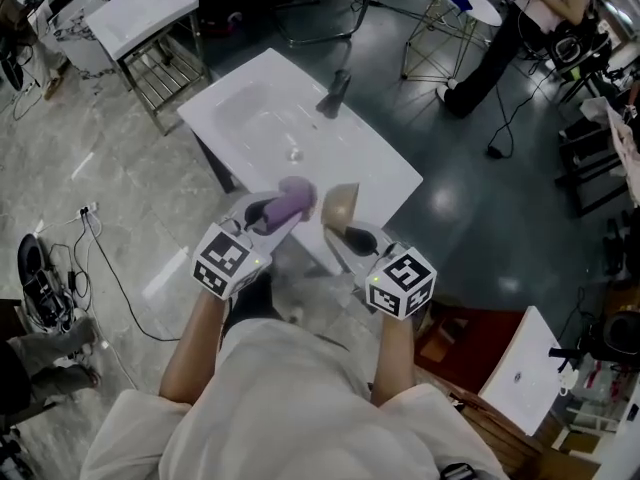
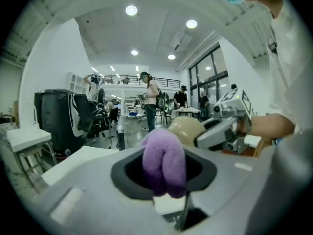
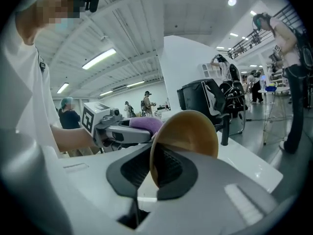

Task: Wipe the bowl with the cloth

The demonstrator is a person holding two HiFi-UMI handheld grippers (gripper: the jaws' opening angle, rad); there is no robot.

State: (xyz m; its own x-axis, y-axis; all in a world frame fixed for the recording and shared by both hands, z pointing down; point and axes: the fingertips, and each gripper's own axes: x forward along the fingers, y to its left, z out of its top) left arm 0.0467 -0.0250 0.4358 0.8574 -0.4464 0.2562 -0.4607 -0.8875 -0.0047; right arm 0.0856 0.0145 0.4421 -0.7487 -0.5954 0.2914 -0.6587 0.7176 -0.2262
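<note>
Both were clamped: the left hand-held gripper [image 1: 264,214] held the purple cloth [image 2: 164,158]; the right hand-held gripper [image 1: 350,236] pinched the tan bowl [image 3: 188,131] by its rim, with the cloth just beside it, perhaps touching.

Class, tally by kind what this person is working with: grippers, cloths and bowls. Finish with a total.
Grippers: 2, left gripper and right gripper
Cloths: 1, purple cloth
Bowls: 1, tan bowl
Total: 4
</note>
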